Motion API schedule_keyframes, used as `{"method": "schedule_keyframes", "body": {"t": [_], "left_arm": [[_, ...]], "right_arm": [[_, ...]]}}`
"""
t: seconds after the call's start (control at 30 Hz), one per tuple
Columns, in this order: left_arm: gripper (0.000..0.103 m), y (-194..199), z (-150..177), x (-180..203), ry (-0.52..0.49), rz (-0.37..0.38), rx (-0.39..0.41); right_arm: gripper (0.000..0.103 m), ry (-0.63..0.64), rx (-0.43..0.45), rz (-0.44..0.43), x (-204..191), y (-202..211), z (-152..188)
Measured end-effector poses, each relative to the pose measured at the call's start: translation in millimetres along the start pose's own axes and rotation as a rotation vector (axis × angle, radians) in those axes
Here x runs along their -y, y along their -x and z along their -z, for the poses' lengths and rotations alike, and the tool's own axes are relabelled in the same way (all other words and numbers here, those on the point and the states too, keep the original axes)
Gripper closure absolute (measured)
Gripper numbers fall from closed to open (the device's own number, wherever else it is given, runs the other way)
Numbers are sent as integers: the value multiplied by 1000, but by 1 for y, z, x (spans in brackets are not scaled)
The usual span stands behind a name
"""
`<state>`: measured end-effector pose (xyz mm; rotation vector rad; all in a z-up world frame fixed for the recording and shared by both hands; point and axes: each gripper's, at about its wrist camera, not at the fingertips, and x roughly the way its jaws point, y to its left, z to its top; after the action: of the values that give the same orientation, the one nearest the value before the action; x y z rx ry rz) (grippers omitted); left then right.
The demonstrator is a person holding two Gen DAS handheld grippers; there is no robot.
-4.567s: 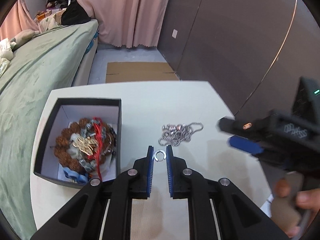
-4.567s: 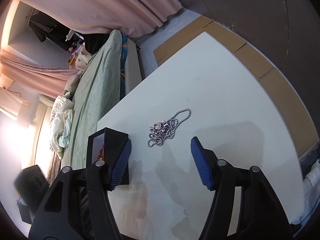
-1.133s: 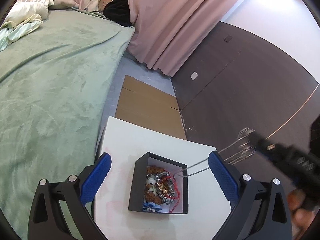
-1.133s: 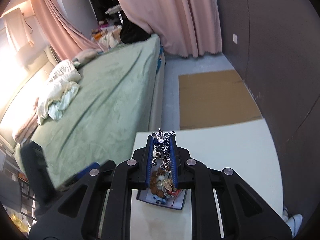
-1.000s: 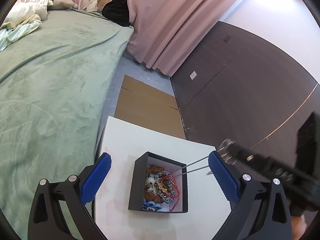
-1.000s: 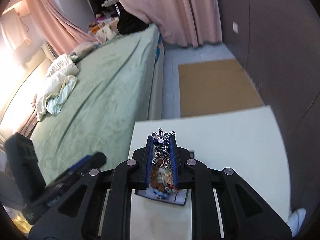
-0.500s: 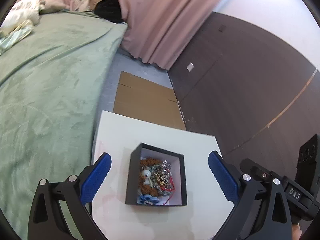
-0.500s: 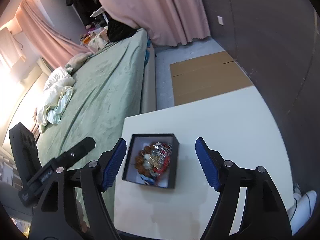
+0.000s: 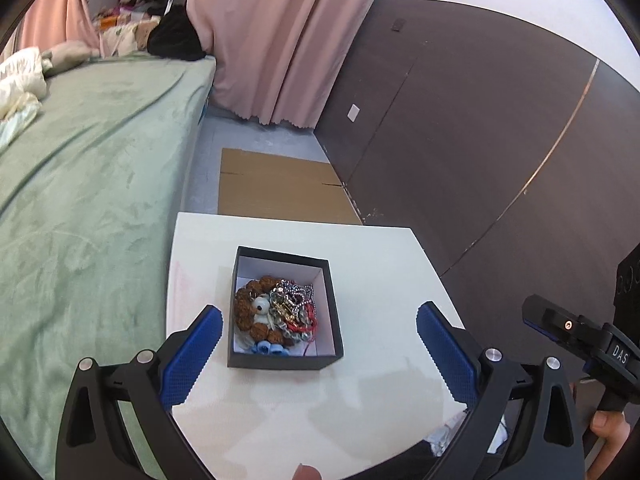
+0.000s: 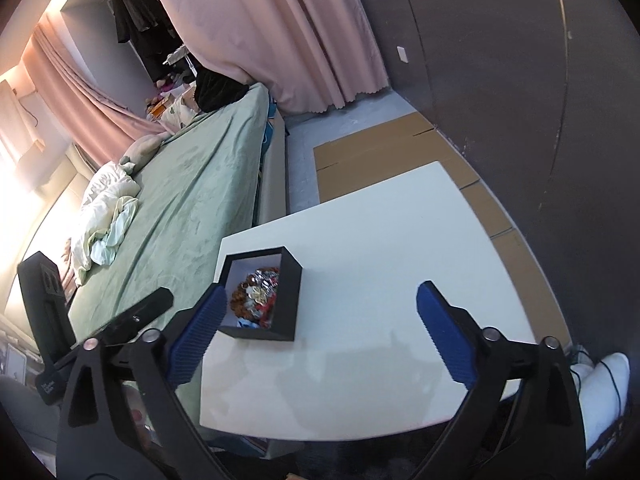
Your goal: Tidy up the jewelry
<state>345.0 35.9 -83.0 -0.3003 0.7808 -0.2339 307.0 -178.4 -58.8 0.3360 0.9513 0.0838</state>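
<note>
Where the green-covered bed [image 9: 92,184] fills the left of both views, a white table [image 9: 372,264] stands just beside its edge, with flattened cardboard [image 9: 276,188] on the floor beyond it and a pink curtain [image 9: 276,40] against the dark wall. On the table sits an open black box [image 9: 334,312], white inside, nearer the bed side than the wall side. Its jewelry [image 9: 276,312] lies heaped together: brown beads, a silvery chain, red cord, a white bead and something pale blue at the near wall; the pieces overlap too much to separate, and the chain may rest on top. The left gripper [image 9: 318,352] hovers above the table's near part, fingers spread wide and empty, the box showing between them. The right gripper [image 10: 318,332] is likewise spread wide and empty, its left finger [image 10: 196,336] overlapping the box's near corner in the right wrist view.
</note>
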Motion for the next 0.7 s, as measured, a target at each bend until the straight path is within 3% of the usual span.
{"method": "schedule_keyframes", "body": {"t": [0.7], "left_arm": [[8,125,55,57,-107,-41,95]], "right_arm": [[5,80,65,-85,-3,96,63]]}}
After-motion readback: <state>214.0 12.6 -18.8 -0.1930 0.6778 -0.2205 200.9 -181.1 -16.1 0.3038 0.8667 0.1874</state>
